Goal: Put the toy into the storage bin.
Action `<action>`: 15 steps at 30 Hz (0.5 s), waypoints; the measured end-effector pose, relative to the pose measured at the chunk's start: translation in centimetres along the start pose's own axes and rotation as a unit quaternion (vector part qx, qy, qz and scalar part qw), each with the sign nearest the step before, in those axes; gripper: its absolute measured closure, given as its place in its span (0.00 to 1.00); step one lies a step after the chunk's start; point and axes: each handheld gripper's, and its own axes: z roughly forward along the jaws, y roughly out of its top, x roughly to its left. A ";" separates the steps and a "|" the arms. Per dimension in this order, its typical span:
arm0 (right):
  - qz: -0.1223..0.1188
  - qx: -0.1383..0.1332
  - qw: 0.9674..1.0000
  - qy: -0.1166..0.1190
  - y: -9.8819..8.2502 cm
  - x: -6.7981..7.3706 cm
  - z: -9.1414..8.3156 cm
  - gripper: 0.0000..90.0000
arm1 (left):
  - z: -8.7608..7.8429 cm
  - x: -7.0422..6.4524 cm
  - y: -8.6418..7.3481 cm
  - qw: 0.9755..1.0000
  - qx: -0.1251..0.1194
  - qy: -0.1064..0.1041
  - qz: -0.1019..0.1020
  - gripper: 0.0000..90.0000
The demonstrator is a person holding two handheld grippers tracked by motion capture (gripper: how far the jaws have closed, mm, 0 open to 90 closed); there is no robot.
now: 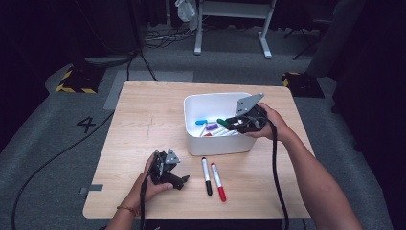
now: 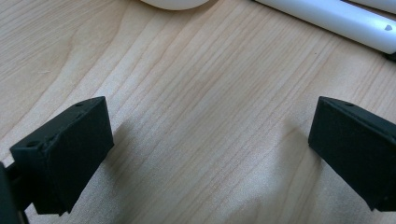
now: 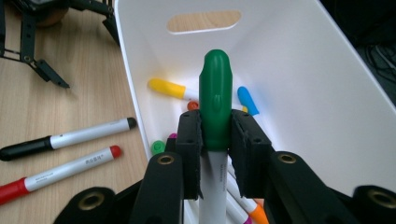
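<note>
My right gripper [image 1: 235, 122] hangs over the right side of the white bin [image 1: 218, 144], shut on a green-capped white marker [image 1: 223, 122]. In the right gripper view the marker [image 3: 215, 102] stands between the jaws of the right gripper [image 3: 215, 133], its cap pointing into the bin [image 3: 303, 93]. Several colour-capped markers lie on the bin's floor, among them a yellow one [image 3: 168, 88] and a blue one [image 3: 246, 100]. My left gripper [image 1: 181, 180] rests low on the table in front of the bin; its jaws [image 2: 210, 154] stand open over bare wood.
A black marker [image 1: 207, 176] and a red marker [image 1: 219, 182] lie side by side on the wooden table [image 1: 143, 120], just in front of the bin and right of the left gripper. A white marker barrel [image 2: 336, 18] crosses the top of the left gripper view.
</note>
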 end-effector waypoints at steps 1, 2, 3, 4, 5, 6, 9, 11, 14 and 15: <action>-0.001 0.006 1.000 0.005 0.0 0.1 0.2 0.83 | 0.0 0.0 0.0 1.000 0.000 0.000 -0.001 0.00; -0.003 0.010 1.000 0.010 0.1 0.1 0.4 0.83 | 0.0 0.0 0.0 1.000 -0.001 0.000 -0.001 0.00; -0.008 0.016 1.000 0.014 0.1 0.2 0.5 0.83 | 0.0 0.0 0.0 1.000 0.000 0.000 -0.001 0.00; -0.010 0.020 1.000 0.017 0.2 0.3 0.6 0.83 | 0.0 0.0 0.0 1.000 0.000 0.000 -0.001 0.00; -0.013 0.027 0.999 0.024 0.3 0.4 0.9 0.83 | 0.0 0.0 0.0 1.000 0.001 0.000 -0.001 0.00; -0.014 0.028 0.999 0.022 0.4 0.5 0.9 0.83 | 0.0 0.0 0.0 1.000 0.000 0.000 -0.001 0.00; -0.013 0.038 0.999 0.022 0.5 0.5 1.2 0.83 | 0.0 0.0 0.0 1.000 0.000 0.000 -0.001 0.00; -0.008 0.043 0.999 0.022 0.5 0.4 1.4 0.83 | 0.0 0.0 0.0 1.000 0.000 0.000 -0.001 0.00; -0.004 0.049 0.999 0.023 0.4 0.4 1.6 0.82 | 0.0 0.0 0.0 1.000 0.000 0.000 -0.001 0.00; -0.003 0.048 0.999 0.022 0.3 0.4 1.7 0.82 | 0.0 0.0 0.0 1.000 0.000 0.000 -0.001 0.00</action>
